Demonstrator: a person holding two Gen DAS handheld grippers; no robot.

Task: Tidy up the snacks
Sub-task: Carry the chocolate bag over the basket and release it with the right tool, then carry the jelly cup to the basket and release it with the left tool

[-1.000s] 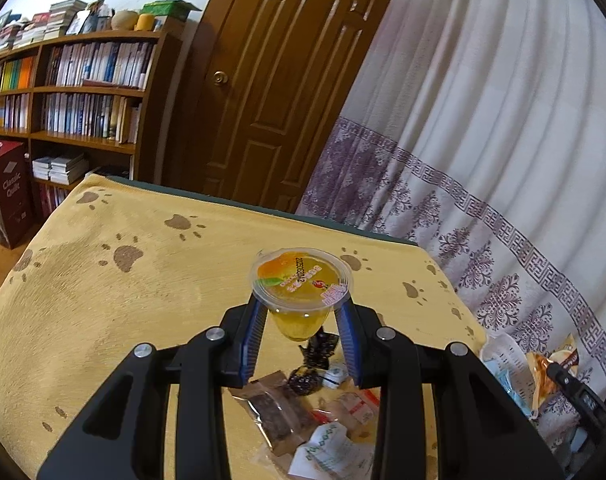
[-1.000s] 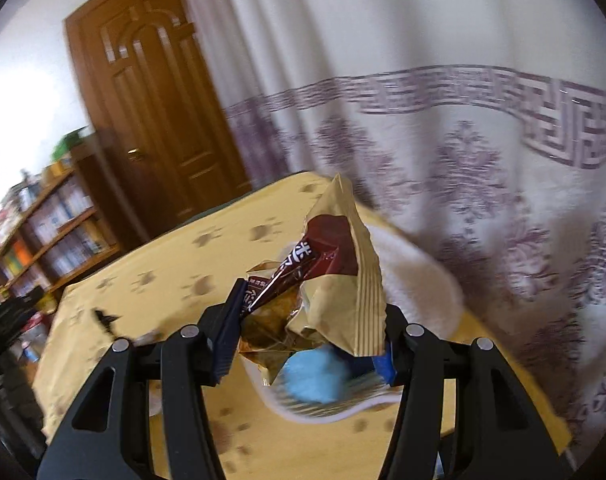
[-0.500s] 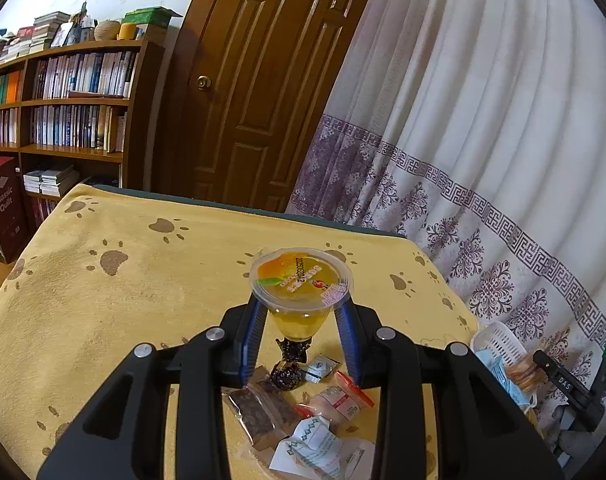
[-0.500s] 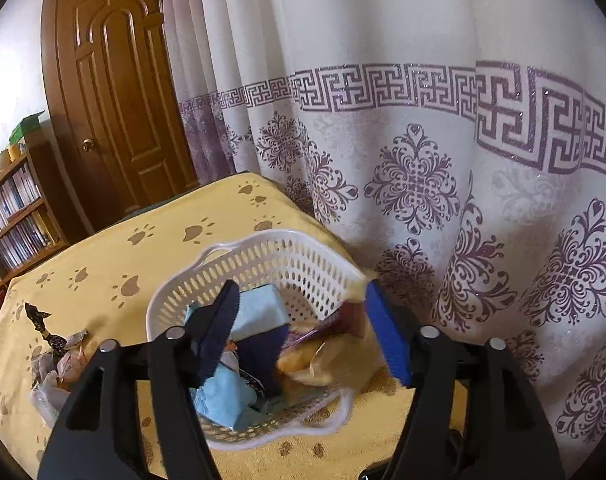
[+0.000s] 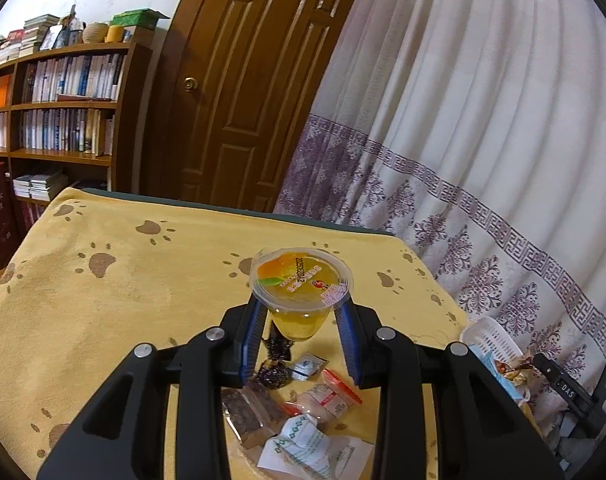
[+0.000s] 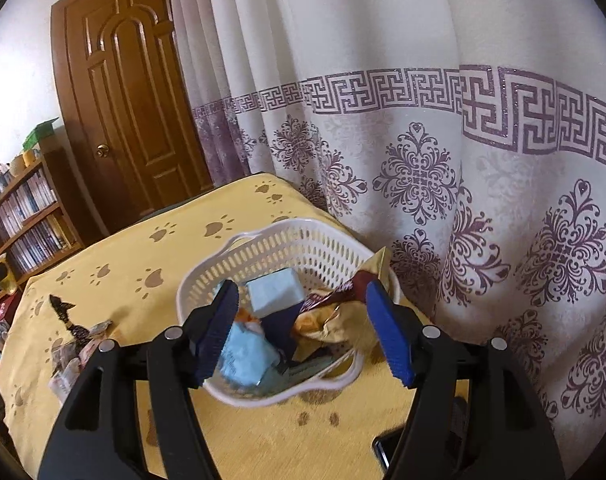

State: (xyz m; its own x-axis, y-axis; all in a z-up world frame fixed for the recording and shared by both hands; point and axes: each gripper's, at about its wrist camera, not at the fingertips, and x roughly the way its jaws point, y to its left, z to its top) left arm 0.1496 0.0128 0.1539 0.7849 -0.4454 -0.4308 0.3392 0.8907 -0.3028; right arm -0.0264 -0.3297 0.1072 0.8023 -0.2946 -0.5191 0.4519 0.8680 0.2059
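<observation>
- Your left hand-held gripper (image 5: 301, 330) pinches a jelly cup (image 5: 301, 292) below its rim, holding it upright above the loose snacks (image 5: 299, 408) on the tabletop (image 5: 123, 300).
- Your right hand-held gripper (image 6: 309, 330), tilted downward, stands spread and empty over the white basket (image 6: 271, 248); the gold snack bag (image 6: 339, 308) lies inside with blue packets (image 6: 275, 290).
- Its jaws have just been opening.
</observation>
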